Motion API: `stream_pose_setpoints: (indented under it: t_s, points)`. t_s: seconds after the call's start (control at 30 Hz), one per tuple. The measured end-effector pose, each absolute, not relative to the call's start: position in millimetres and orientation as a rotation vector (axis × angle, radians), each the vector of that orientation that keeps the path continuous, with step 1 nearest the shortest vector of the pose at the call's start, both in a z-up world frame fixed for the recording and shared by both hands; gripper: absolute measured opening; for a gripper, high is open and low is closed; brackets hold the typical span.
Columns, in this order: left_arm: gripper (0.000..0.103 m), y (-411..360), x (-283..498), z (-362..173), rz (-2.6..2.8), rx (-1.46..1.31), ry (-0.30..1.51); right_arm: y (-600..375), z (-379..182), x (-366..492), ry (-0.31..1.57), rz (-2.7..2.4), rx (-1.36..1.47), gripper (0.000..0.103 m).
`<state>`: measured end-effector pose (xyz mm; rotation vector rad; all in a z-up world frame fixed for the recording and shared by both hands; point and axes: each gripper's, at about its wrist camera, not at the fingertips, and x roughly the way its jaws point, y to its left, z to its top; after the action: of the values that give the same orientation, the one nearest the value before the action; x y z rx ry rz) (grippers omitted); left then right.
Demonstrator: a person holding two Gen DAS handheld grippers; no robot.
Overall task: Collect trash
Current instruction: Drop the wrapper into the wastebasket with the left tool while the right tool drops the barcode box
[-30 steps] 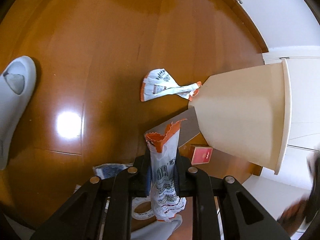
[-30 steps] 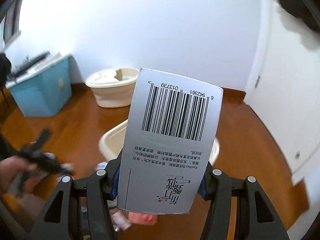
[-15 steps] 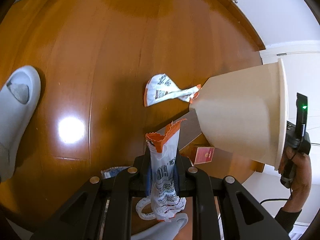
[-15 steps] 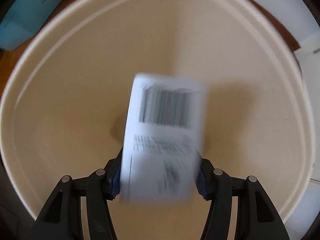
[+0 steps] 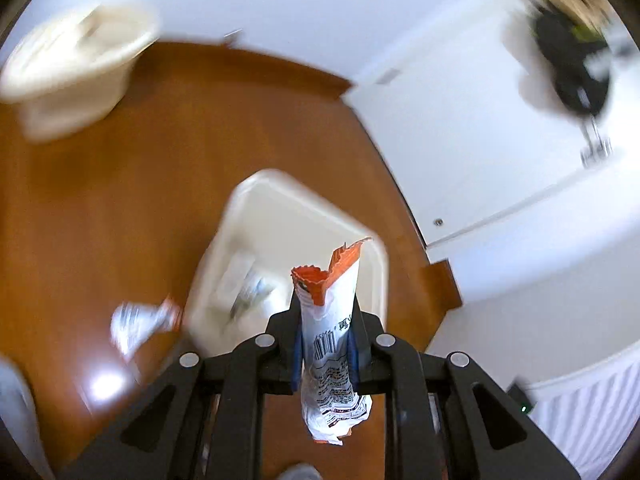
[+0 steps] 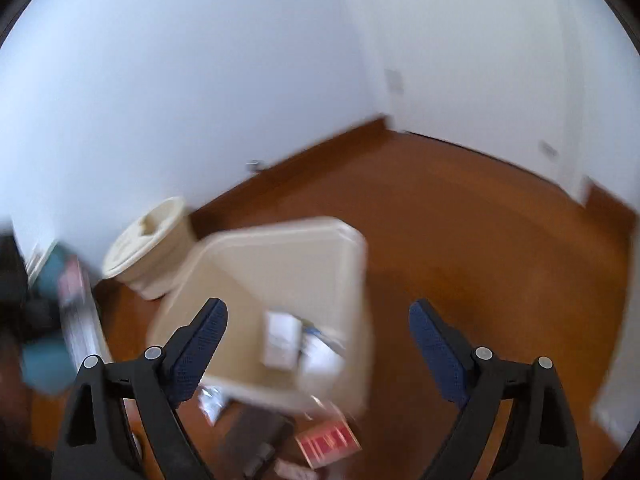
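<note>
My left gripper (image 5: 325, 345) is shut on a white snack wrapper with a torn orange top (image 5: 329, 320), held upright above the near rim of a cream square bin (image 5: 256, 188). Blurred paper trash lies inside the bin (image 5: 244, 288). My right gripper (image 6: 318, 344) is wide open and empty, above the same bin (image 6: 280, 240), where a white box (image 6: 282, 336) lies inside. Another crumpled white and orange wrapper (image 5: 136, 320) lies on the floor left of the bin.
A round cream container (image 5: 76, 68) stands by the white wall on the wooden floor (image 6: 480, 240). A red card (image 6: 328, 440) and a dark flat object (image 6: 256, 436) lie on the floor by the bin. Blue items (image 6: 44, 360) sit at the left.
My right gripper has opened and let go of the white barcode box into the bin, then pulled back. My left gripper has swung up over the bin, still holding the wrapper.
</note>
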<state>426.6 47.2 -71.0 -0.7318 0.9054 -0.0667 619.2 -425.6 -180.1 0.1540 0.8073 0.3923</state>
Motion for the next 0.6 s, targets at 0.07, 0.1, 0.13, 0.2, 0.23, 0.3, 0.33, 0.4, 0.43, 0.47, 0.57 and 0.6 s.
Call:
stream_pose_setpoints:
  t_s: [0.07, 0.1, 0.13, 0.2, 0.23, 0.3, 0.33, 0.4, 0.43, 0.47, 0.57, 0.6]
  points:
    - [0.016, 24.3, 472.0, -79.4, -0.058, -0.652, 0.955, -449.0, -206.6, 607.2, 0.876, 0.343, 0.192, 0.094]
    - [0.016, 17.1, 487.9, -91.3, -0.033, -0.636, 0.995, -452.8, -221.0, 599.4, 0.913, 0.329, 0.202, 0.094]
    - [0.016, 11.5, 500.3, -103.8, -0.024, -0.63, 1.036, -462.1, -235.5, 591.3, 0.947, 0.306, 0.217, 0.094]
    - [0.021, 0.0, 521.6, -136.3, -0.001, -0.617, 1.124, -474.7, -261.4, 580.9, 1.012, 0.285, 0.241, 0.094]
    - [0.031, -4.3, 527.0, -148.0, 0.025, -0.596, 1.147, -478.2, -274.2, 580.5, 1.044, 0.282, 0.256, 0.094]
    - [0.061, -6.9, 530.1, -163.7, 0.063, -0.6, 1.151, -480.9, -295.6, 571.0, 1.091, 0.291, 0.27, 0.094]
    - [0.071, -7.8, 529.4, -166.1, 0.067, -0.614, 1.146, -482.3, -302.8, 568.9, 1.11, 0.297, 0.263, 0.094]
    - [0.071, -8.1, 527.4, -168.0, 0.072, -0.623, 1.14, -479.4, -323.6, 560.8, 1.161, 0.315, 0.24, 0.094]
    - [0.071, -10.0, 525.5, -166.3, 0.071, -0.613, 1.136, -479.1, -332.7, 555.8, 1.173, 0.322, 0.227, 0.094]
    - [0.071, -11.3, 523.3, -163.6, 0.069, -0.603, 1.131, -478.0, -338.6, 552.6, 1.183, 0.326, 0.212, 0.094]
    - [0.071, -14.5, 509.6, -141.7, 0.032, -0.596, 1.083, -473.2, -351.9, 548.2, 1.214, 0.328, 0.183, 0.094]
    - [0.071, -10.6, 503.5, -135.0, 0.02, -0.596, 1.064, -472.1, -356.8, 547.0, 1.22, 0.336, 0.185, 0.094]
